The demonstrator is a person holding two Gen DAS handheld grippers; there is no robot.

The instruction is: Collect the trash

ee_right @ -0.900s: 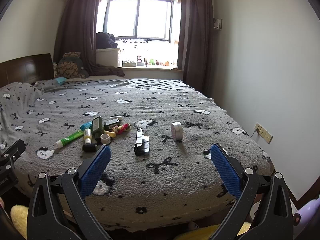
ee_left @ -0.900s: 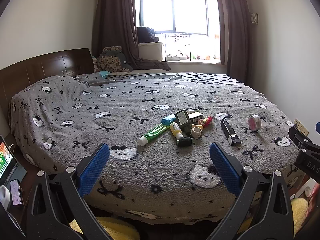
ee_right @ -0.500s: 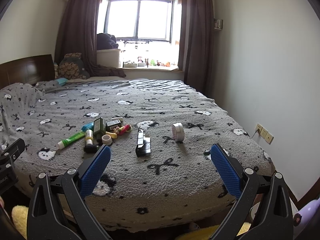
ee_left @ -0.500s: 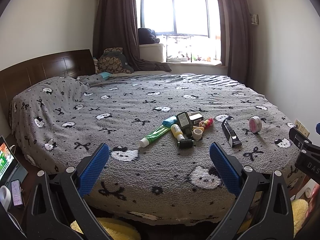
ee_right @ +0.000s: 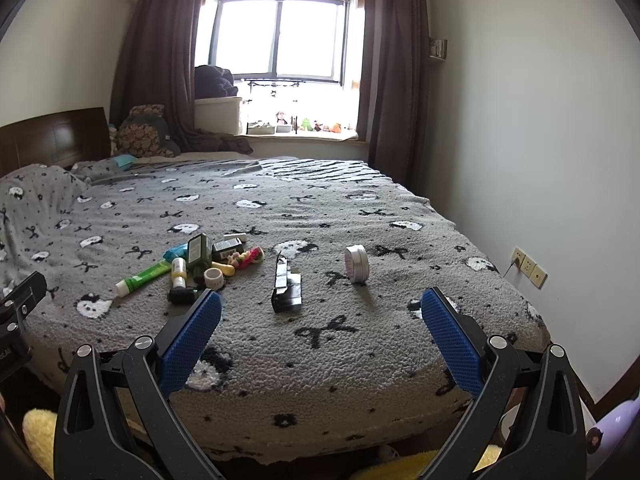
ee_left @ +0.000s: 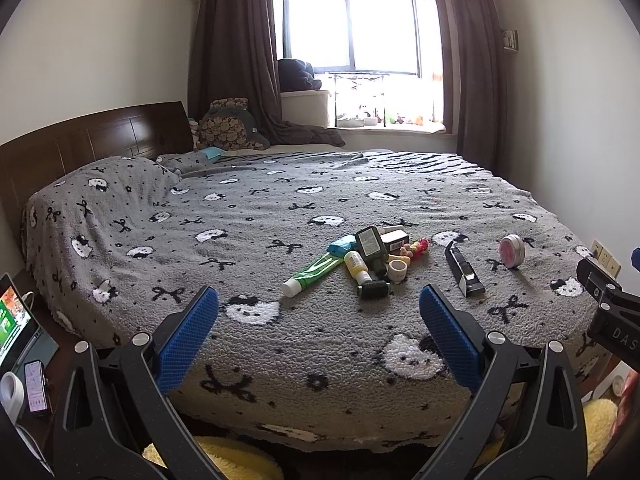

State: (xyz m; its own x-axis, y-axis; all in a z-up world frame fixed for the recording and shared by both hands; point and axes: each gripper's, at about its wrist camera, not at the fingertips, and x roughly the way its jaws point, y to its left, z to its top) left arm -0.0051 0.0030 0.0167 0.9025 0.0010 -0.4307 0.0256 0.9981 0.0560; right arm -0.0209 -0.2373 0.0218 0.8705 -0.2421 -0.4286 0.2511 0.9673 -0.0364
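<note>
Grey fleece blanket [ee_left: 280, 336] with cat-face and bow print covers a bed in a small room, dark wood headboard [ee_left: 100, 140] at left, brown curtains [ee_left: 236, 52] and bright window [ee_left: 352, 32] at the far wall. Both grippers, left gripper [ee_left: 318, 334] and right gripper [ee_right: 320, 330], hover at the near bed edge with blue pads spread wide, holding nothing. Trash lies ahead of them on the blanket: 1 green tube [ee_left: 312, 272], 1 yellow bottle [ee_left: 356, 266], 1 dark green bottle [ee_left: 370, 244], 1 small tape roll [ee_left: 398, 270] in a cluster, then 1 black wrapper [ee_right: 286, 286] and 1 round tin [ee_right: 357, 263] apart to the right.
</note>
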